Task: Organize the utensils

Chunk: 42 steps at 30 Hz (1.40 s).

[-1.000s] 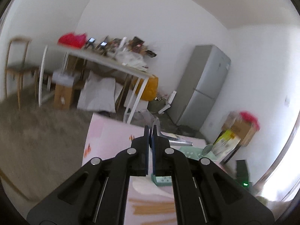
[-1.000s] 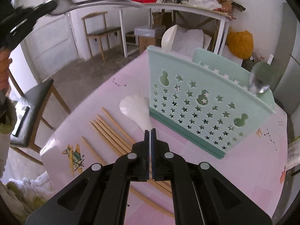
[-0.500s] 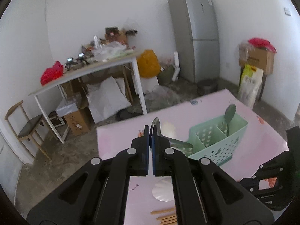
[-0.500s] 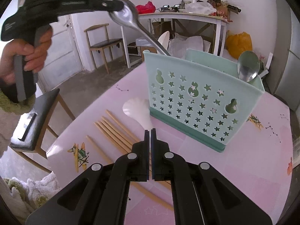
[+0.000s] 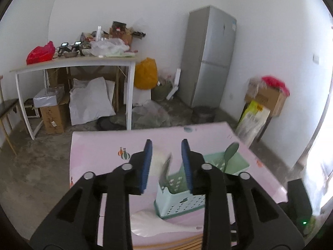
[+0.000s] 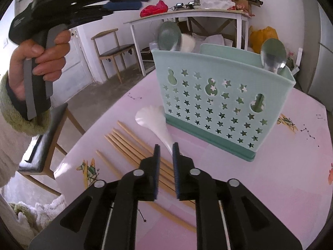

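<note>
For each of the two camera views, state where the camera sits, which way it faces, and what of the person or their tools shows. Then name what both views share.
Left wrist view: sits on the left claw, looking over the pink table into the room toward the fridge; its own opening fingers show, nothing gripped.
Right wrist view: sits on the right claw, angled down at the chopsticks and white spoon; the left hand shows.
Shared: the green caddy with two metal spoons.
</note>
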### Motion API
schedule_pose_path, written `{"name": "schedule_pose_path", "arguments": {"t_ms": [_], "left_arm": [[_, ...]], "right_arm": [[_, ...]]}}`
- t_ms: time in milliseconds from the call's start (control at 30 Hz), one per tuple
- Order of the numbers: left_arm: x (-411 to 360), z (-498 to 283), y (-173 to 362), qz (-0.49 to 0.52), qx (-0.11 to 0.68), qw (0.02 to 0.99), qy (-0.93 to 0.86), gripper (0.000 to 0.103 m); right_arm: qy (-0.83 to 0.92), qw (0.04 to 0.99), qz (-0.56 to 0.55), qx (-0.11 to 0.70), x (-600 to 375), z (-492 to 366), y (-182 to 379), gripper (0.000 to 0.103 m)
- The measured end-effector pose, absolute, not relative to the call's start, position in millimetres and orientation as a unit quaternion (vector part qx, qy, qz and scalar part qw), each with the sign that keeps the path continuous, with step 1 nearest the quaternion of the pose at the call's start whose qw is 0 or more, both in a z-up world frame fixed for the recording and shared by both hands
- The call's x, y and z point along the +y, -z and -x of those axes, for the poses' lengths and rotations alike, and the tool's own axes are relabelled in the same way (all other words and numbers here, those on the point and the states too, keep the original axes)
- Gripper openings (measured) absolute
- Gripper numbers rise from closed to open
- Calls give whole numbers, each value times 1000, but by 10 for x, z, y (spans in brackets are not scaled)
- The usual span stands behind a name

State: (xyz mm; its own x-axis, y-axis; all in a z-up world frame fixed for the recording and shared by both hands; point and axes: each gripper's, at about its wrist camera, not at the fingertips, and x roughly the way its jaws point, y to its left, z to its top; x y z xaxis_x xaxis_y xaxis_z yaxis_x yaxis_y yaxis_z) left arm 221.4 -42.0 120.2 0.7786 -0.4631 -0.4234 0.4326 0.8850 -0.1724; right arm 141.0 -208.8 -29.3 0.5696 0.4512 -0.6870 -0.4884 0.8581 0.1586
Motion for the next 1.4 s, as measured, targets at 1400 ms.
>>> {"name": "schedule_pose_path", "arguments": {"t_ms": [1400], "left_arm": [[264,-2195,781,230,424,847,223,0]], "right_arm": [[-309,807,-36,502,-1246,-2361,832,38]]}}
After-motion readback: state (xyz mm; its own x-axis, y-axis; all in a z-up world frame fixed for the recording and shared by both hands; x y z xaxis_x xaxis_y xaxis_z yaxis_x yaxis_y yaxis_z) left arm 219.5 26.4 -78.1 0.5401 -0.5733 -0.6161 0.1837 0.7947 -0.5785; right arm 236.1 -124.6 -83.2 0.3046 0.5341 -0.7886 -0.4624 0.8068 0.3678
